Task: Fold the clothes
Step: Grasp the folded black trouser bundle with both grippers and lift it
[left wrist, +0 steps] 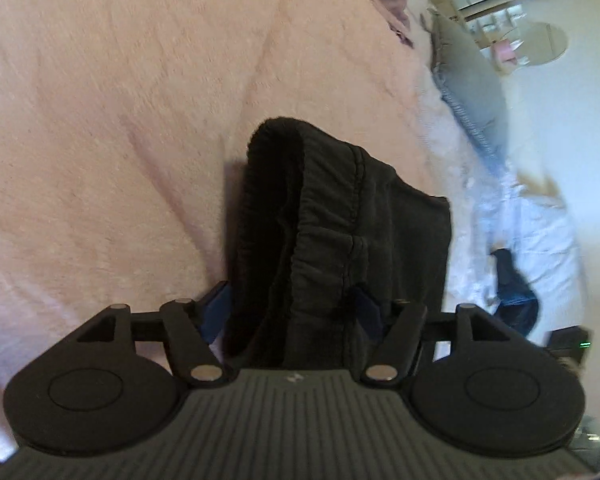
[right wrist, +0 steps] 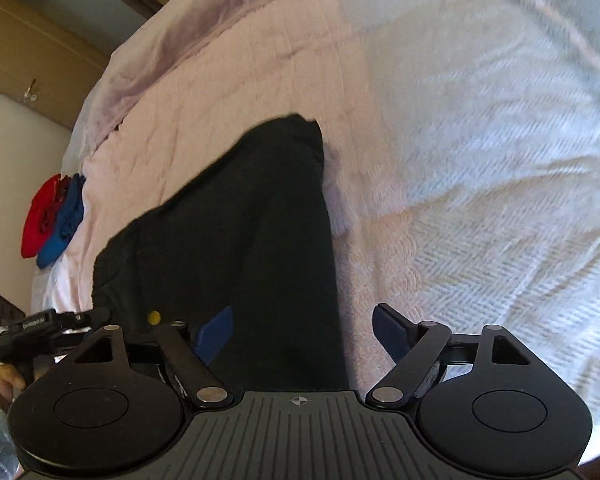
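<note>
The black garment (left wrist: 340, 216) is a pair of soft, thick trousers or shorts with an elastic, gathered waistband and a stitched seam running down from it. In the left wrist view the waistband end stands up in a rounded loop, showing a fuzzy inner face, with the rest doubled under it. In the right wrist view the same black garment (right wrist: 236, 232) lies as a long folded band, one squared end pointing toward the far side of the bed.

It rests on a pale pink blanket (left wrist: 100, 120) that covers the bed; beside that lies a white textured bedspread (right wrist: 480, 160).

The left gripper (left wrist: 292, 312) has its blue-padded jaws spread wide on either side of the bunched waistband; whether the pads press on the cloth cannot be told. The right gripper (right wrist: 304, 332) stands at full spread, its left pad over the black cloth and its right pad over the bedspread, with nothing clamped.

Near the bed's edge lie a red cloth (right wrist: 40, 216) and a blue cloth (right wrist: 66, 224), side by side. A grey pillow (left wrist: 472, 80) sits toward the bed's far edge.
</note>
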